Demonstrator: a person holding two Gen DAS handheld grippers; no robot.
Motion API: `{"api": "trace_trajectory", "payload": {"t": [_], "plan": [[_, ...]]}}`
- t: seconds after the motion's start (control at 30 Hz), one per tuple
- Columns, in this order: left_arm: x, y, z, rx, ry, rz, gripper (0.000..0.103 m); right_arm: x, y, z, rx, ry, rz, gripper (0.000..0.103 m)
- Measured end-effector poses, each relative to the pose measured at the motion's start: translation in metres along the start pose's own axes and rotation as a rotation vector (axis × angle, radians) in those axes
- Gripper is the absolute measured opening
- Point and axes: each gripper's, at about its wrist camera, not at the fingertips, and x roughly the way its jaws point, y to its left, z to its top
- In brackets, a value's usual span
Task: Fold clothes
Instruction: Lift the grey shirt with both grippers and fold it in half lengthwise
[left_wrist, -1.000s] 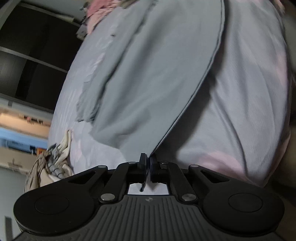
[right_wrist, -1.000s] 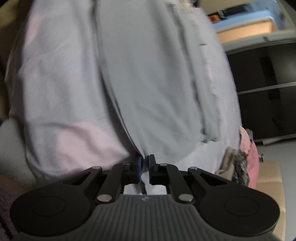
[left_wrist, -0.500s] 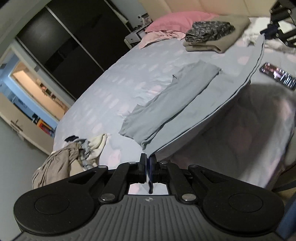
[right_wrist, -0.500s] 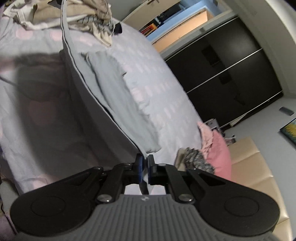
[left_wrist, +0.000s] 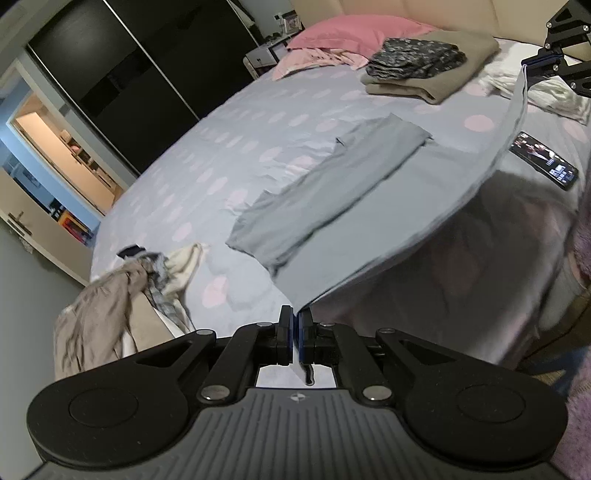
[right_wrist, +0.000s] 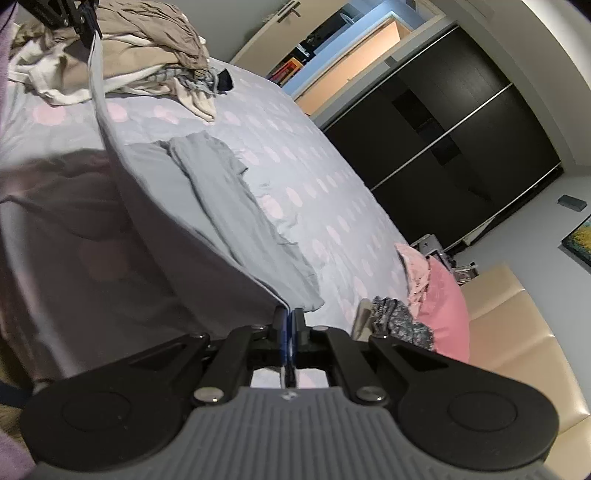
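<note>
Grey garment (left_wrist: 369, 236) was soft, light and limp; its hem hung stretched in a sagging line between both grippers, the rest trailing onto the bed (left_wrist: 229, 155) ahead of them. Left gripper (left_wrist: 294, 334) was clamped on one hem corner, right gripper (right_wrist: 289, 332) on the other. Judged best held at the corners as here; thin fabric could slip. Ahead of the left gripper: folded stack (left_wrist: 417, 66), phone (left_wrist: 543, 160) beyond the hem, unfolded pile (left_wrist: 122, 291) to its left. The phone could catch the cloth on laying down.
</note>
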Motion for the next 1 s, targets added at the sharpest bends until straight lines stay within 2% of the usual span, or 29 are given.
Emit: {"api": "trace_trajectory", "payload": {"t": [0.2, 0.37, 0.53, 0.77, 1.0], "plan": [[0.025, 0.036, 0.041, 0.0, -0.036, 0.03, 0.001, 0.035, -0.024, 0.025, -0.021, -0.019, -0.078, 0.002], [0.069, 0.067, 0.076, 0.01, -0.014, 0.043, 0.001, 0.087, -0.054, 0.05, -0.025, -0.018, -0.113, 0.002], [0.121, 0.094, 0.107, 0.01, 0.017, 0.038, 0.001, 0.148, -0.083, 0.069, -0.001, 0.002, -0.108, 0.002], [0.226, 0.117, 0.131, 0.001, 0.1, -0.007, 0.001, 0.255, -0.101, 0.082, 0.023, 0.083, -0.064, 0.002], [0.335, 0.121, 0.124, -0.032, 0.212, -0.089, 0.001, 0.362, -0.092, 0.074, 0.065, 0.186, 0.022, 0.002]]}}
